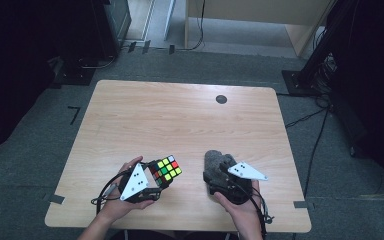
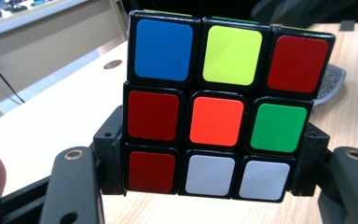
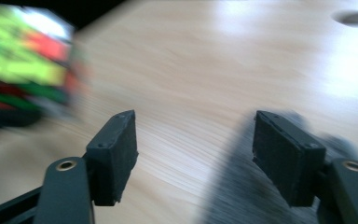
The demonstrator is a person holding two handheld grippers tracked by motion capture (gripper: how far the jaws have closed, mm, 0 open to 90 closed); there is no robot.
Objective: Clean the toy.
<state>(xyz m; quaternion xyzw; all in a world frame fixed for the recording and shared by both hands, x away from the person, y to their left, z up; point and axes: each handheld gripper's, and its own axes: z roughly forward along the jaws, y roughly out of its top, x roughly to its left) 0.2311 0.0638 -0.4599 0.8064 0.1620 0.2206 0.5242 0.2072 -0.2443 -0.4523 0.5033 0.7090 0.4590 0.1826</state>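
**Left tongs grip the cube, right tongs stand empty**

The left tongs (image 1: 156,181) are clamped on the cube (image 1: 166,170), pads pressing its two sides along the bottom row, as the left gripper view shows. The cube (image 2: 228,105) is held clear of the surface (image 1: 180,125), near its front edge, left of centre. The right tongs (image 3: 196,154) stand apart with bare wood between the pads, nothing held. In the high view they (image 1: 216,167) sit to the right of the cube, apart from it, over a grey cloth (image 1: 215,161). A dark round hole (image 1: 221,99) marks the far side of the surface
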